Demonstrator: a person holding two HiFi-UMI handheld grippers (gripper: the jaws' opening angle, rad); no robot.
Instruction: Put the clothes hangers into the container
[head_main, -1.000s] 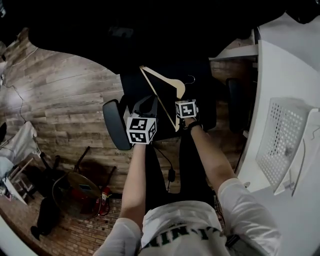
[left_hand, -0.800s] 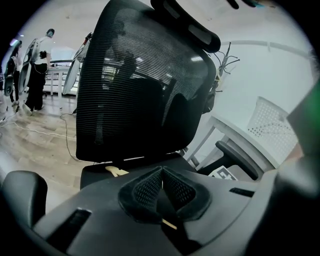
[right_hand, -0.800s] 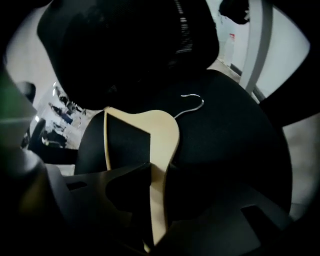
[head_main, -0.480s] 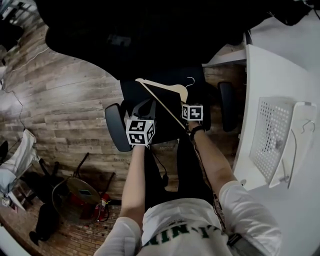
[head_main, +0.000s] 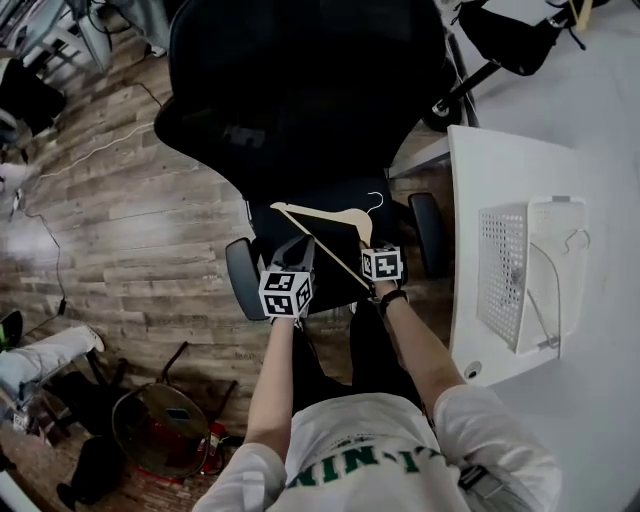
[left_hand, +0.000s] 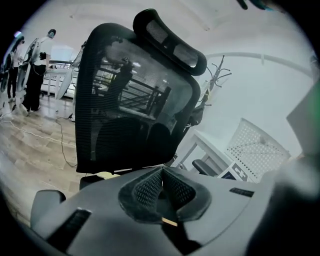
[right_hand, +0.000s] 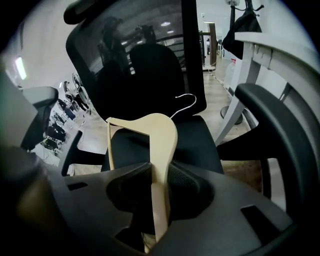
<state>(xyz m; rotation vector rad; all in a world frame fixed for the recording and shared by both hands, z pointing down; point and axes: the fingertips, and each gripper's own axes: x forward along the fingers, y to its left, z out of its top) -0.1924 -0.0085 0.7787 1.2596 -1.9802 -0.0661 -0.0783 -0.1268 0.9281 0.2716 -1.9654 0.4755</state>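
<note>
Right gripper (right_hand: 159, 167), jaws just closed on the pale wooden clothes hanger (right_hand: 150, 132), has raised it above the black office chair (head_main: 300, 100), ready to carry. Left gripper (left_hand: 161, 172) is closed, empty. The white perforated container (head_main: 500, 270) waits at three o'clock on the white surface (head_main: 470, 200).

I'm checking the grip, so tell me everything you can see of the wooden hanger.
The wooden hanger is pale bare wood, a triangle with a thin bottom bar and a silver wire hook. It is held tilted above the black office chair. The right gripper, its jaws just closed in, clamps one sloping arm; a sliver of its wood shows between the shut jaws of the left gripper.
</note>
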